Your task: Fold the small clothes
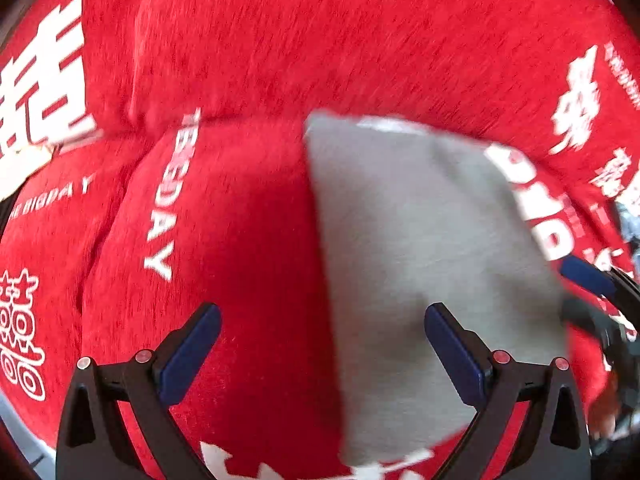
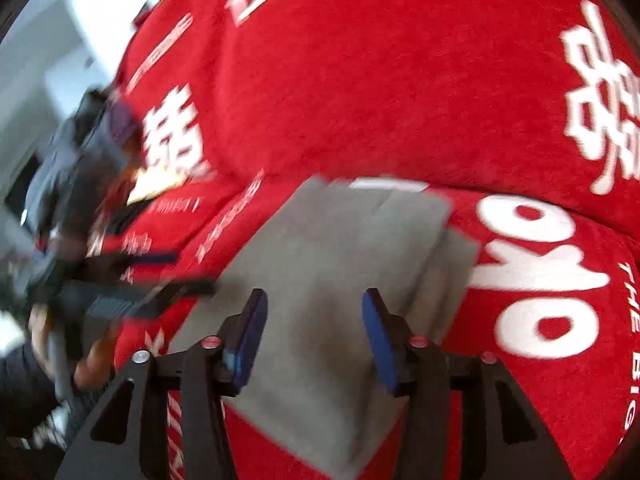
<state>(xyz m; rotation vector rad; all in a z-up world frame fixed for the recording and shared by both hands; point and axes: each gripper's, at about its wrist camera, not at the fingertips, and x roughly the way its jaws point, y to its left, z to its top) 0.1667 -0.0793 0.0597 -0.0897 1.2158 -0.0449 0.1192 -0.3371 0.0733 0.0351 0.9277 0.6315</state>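
A folded grey garment (image 1: pixel 420 260) lies flat on a red cloth with white lettering (image 1: pixel 320 40). My left gripper (image 1: pixel 322 316) hovers open over the garment's left edge, one blue pad over the red cloth, the other over the grey fabric. In the right wrist view the same grey garment (image 2: pixel 328 264) shows stacked layers, with a white strip at its far edge. My right gripper (image 2: pixel 314 304) stands open above the garment with nothing between its pads. The right gripper's blue finger (image 1: pixel 588 276) shows at the right edge of the left wrist view, and the left gripper (image 2: pixel 120 288) appears blurred at the left of the right wrist view.
The red cloth (image 2: pixel 360 80) covers nearly the whole surface, with creases and a fold line behind the garment. A person's hand (image 2: pixel 60 340) holds the left gripper at the lower left. Pale floor or furniture (image 2: pixel 40 60) lies beyond the cloth's left edge.
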